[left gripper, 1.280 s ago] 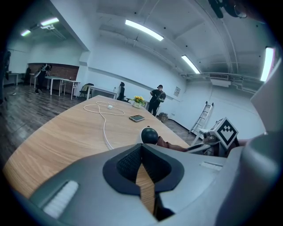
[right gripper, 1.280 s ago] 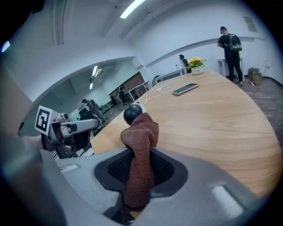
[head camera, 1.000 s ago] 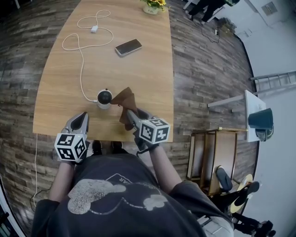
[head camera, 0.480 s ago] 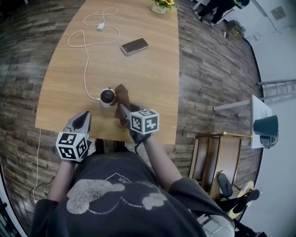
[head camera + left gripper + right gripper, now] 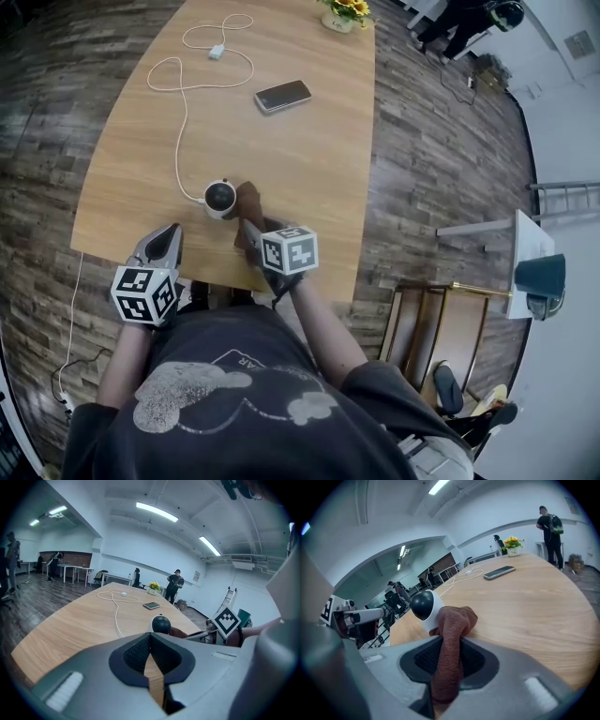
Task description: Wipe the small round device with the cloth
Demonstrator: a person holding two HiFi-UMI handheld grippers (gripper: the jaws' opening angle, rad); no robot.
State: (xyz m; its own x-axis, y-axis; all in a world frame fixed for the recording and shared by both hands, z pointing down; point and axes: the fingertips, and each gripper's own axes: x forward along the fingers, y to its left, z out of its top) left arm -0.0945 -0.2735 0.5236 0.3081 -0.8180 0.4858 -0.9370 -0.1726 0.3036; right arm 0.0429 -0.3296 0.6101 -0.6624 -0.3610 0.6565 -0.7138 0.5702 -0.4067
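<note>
Nearest me, short of the small round device [image 5: 220, 198] and to its left, my left gripper [image 5: 170, 236] has its jaws pressed together on nothing. My right gripper [image 5: 247, 228] is clenched on one nubby brown cloth [image 5: 248, 200], bunched against the device's right side. The device, a white body with a glossy black dome, stands on the pale wood table [image 5: 309, 178]; beyond it lie one looping white cable [image 5: 184, 103], one flat dark phone [image 5: 283, 96] and one pot of yellow flowers [image 5: 342, 13].
</note>
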